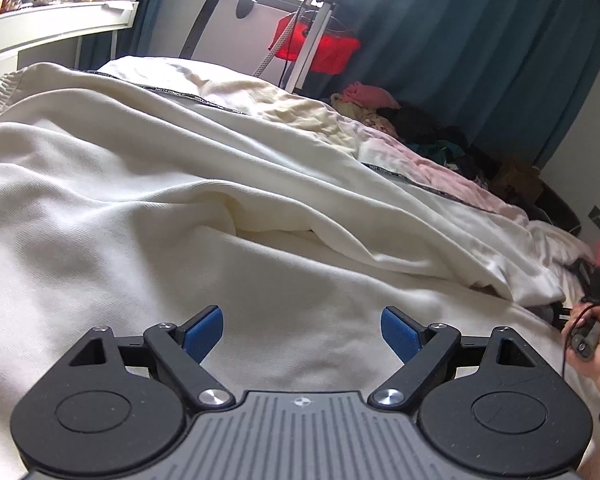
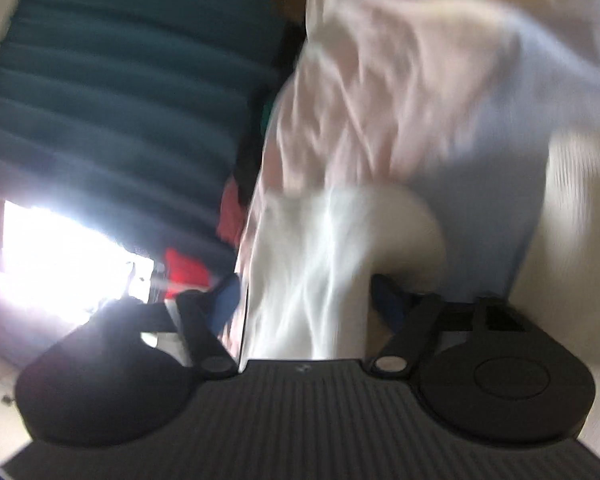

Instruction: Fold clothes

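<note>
Cream sweatshirt [image 1: 148, 184] lies spread over the bed ahead of you, a heap of dark and pink clothes [image 1: 412, 120] beyond it by teal curtains [image 1: 480, 40]. Your left gripper [image 1: 302, 330] hovers low, jaws spread and empty. Your right gripper [image 2: 304, 300], tilted sideways and blurred, has white cloth [image 2: 312, 280] between its fingers; whether it is pinching, you cannot tell.

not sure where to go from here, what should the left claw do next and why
Probably ease the left claw forward and down onto the cream garment, then close. Its blue pads are spread wide and hold nothing, and a thick fold lies just ahead. The right view is too blurred to judge.
</note>
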Action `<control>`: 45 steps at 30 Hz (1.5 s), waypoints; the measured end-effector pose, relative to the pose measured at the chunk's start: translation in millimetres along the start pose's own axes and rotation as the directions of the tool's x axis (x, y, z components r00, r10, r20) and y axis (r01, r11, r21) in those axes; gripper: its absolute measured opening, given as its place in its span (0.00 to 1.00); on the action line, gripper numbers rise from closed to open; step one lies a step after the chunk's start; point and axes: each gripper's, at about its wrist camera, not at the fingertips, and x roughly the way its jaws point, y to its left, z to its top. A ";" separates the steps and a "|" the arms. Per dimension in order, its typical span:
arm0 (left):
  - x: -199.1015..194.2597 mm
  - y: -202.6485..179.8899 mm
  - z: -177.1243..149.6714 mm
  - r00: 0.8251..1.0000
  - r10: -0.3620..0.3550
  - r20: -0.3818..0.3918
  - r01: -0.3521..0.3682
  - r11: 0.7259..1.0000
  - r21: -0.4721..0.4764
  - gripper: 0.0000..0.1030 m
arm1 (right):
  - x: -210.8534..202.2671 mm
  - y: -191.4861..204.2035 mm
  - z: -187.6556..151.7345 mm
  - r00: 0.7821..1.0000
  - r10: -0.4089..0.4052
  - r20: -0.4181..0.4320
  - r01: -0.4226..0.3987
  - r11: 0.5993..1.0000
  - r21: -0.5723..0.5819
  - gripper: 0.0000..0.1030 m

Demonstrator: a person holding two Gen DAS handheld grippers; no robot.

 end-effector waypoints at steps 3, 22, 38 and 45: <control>4.0 -0.9 4.0 1.000 0.003 0.012 -0.003 1.000 -0.005 0.85 | 3.6 0.9 6.5 0.996 -0.054 0.067 0.055 0.998 -0.011 0.08; -24.0 -20.1 11.9 0.993 0.044 0.111 -0.059 0.989 0.135 0.86 | -64.1 16.9 -21.6 0.931 -0.330 0.155 0.364 0.812 -0.457 0.14; -94.7 -47.1 -8.0 0.978 0.021 0.207 -0.078 0.959 0.273 0.86 | -221.2 133.1 -148.8 0.988 -0.152 -0.039 0.054 0.563 -0.825 0.81; -119.7 -49.3 -19.0 0.974 0.033 0.226 -0.095 0.958 0.269 0.88 | -270.2 144.2 -213.1 0.983 -0.114 -0.142 -0.075 0.458 -0.886 0.81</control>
